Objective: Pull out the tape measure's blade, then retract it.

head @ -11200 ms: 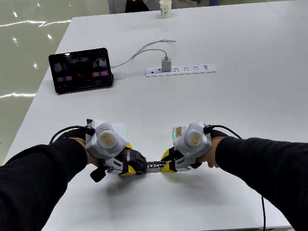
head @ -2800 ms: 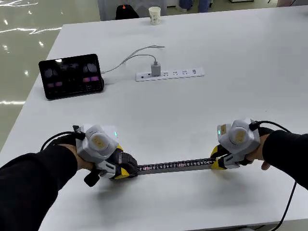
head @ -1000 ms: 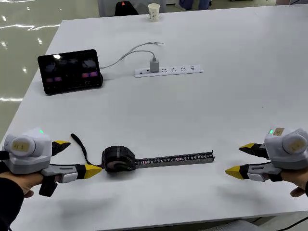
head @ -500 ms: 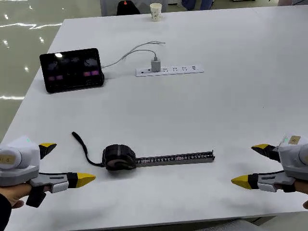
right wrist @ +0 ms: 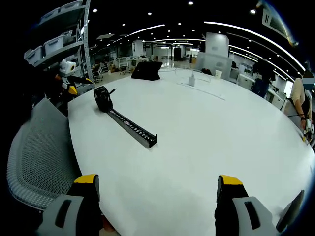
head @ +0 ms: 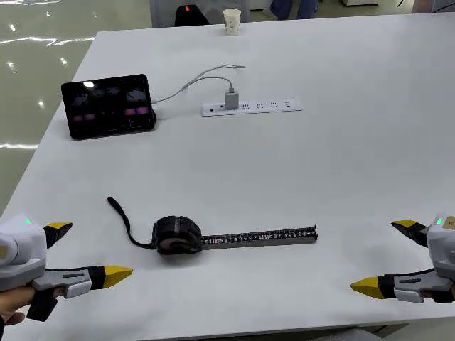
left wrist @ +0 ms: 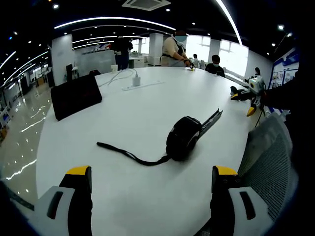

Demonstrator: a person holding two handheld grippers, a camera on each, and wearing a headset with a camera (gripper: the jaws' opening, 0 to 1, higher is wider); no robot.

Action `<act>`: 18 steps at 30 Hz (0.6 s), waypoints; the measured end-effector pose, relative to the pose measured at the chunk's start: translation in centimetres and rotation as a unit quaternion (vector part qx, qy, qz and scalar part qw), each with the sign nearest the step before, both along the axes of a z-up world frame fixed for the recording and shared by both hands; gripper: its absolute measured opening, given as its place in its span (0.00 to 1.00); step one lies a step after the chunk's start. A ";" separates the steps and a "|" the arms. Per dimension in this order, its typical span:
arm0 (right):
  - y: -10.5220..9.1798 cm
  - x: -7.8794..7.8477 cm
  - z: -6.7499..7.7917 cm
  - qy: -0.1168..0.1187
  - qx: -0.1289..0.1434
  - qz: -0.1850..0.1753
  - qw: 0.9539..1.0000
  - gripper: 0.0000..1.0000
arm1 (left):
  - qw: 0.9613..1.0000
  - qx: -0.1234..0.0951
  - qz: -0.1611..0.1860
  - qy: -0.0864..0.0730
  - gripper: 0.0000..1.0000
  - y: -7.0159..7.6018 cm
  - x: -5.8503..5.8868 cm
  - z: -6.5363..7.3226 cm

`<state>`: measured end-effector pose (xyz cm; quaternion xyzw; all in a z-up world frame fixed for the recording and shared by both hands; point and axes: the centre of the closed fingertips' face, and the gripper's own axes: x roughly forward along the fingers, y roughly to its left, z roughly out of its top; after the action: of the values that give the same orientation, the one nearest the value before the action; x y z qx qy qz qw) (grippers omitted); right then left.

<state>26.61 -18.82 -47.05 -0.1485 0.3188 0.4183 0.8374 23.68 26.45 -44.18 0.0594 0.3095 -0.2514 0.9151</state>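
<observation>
A black tape measure point(head: 175, 235) lies on the white table point(head: 298, 163), its blade point(head: 259, 237) drawn out to the right and lying flat, a black wrist strap point(head: 124, 219) trailing to its left. My left gripper point(head: 91, 251) hovers open at the near left edge, well clear of the case point(left wrist: 183, 137). Far right, near the front edge, my right gripper point(head: 397, 256) is open and empty, some way beyond the blade's tip point(right wrist: 151, 140). The case point(right wrist: 102, 97) lies far off in the right gripper view.
A dark tablet point(head: 108, 106) stands at the back left. A white power strip point(head: 252, 106) with a plugged charger and cable lies mid-table. A paper cup point(head: 232, 20) sits at the far edge. A mesh chair point(right wrist: 34, 157) is beside the table; people stand in the background.
Both grippers have let go of the tape measure and drawn outward toward the table's near corners. The tape measure lies still with its blade extended.
</observation>
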 end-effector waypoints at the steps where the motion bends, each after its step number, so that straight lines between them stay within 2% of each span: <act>1: 0.0 0.0 0.0 -0.001 0.001 0.000 1.000 0.99 | 1.000 0.001 -0.001 -0.002 0.99 0.0 -0.1 0.0; 10: -0.2 -0.3 0.1 -0.004 -0.003 0.009 1.000 0.99 | 1.000 0.006 0.003 -0.001 0.99 0.3 -0.4 0.0; 18: -0.4 -0.5 -0.1 -0.004 -0.009 0.010 1.000 0.99 | 1.000 0.007 -0.004 -0.004 0.99 -0.1 -0.5 0.1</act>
<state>26.16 -19.19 -47.13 -0.1608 0.3177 0.4234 0.8330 23.20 26.34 -44.12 0.0676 0.3071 -0.2525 0.9151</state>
